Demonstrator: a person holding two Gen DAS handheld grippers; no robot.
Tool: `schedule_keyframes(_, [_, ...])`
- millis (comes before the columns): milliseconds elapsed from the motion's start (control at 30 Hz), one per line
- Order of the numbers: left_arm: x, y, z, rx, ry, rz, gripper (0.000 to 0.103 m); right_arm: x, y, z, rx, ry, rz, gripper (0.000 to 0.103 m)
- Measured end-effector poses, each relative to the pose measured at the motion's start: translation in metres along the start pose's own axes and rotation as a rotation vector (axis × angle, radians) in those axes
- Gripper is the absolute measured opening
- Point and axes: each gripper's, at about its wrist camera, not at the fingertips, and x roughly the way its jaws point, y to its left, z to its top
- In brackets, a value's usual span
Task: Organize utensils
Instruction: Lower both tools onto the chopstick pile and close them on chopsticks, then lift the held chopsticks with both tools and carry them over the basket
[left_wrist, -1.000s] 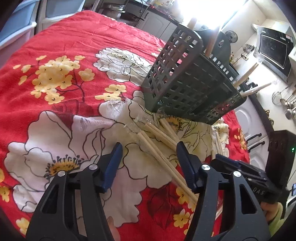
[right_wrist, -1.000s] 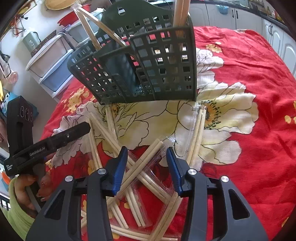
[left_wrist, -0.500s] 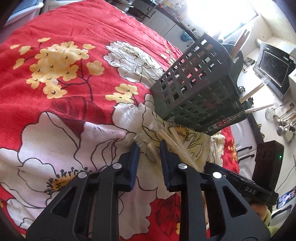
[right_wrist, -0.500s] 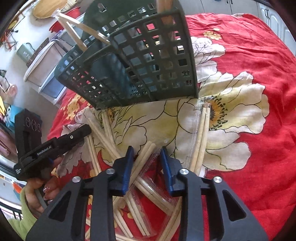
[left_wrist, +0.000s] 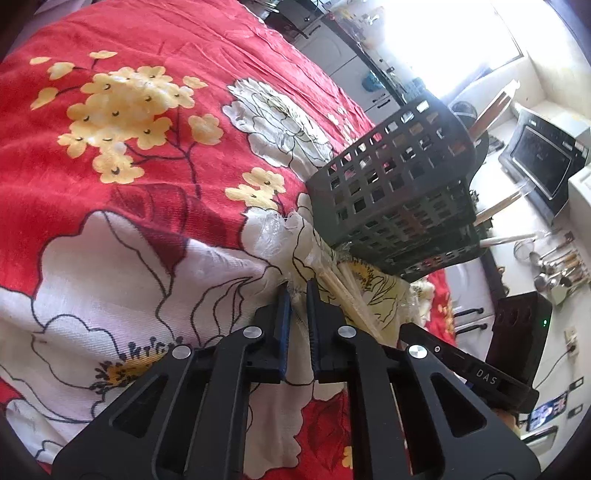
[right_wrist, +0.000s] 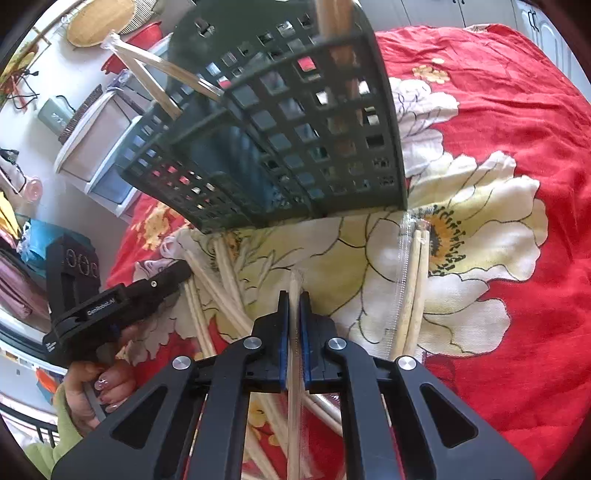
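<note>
Black grippers w/ blue fingers (right_wrist: 283, 343), silver screws; green sleeve (right_wrist: 48, 443).

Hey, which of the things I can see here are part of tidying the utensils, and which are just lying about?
Part of the job:
wrapped chopsticks loose on the cloth
dark mesh basket, some sticks already in it
right gripper, shut on one chopstick
left gripper, closed on a plastic wrapper

Just lying about:
flowered red cloth
microwave
storage bins

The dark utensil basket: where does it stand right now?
In both wrist views, the utensil basket stands on the red tablecloth beyond the wrapped chopsticks.
</note>
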Motion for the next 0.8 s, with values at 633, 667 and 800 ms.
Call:
schedule_keyframes(633, [-0.076,-0.03,0.001,0.056,-0.23,0.01,0.004,-0.048,0.044,0.003,-0.131,-0.133,0.054,0.006])
schedule_keyframes(667, [-0.081,-0.034,0.001,0.062,-0.245,0.004,0.003,-0.051,0.047,0.003,-0.143,-0.142,0.056,0.006])
schedule_keyframes(800, [-0.098,-0.051,0.002,0.102,-0.293,-0.013,0.003,-0.064,0.06,0.003,-0.19,-0.18,0.067,0.006])
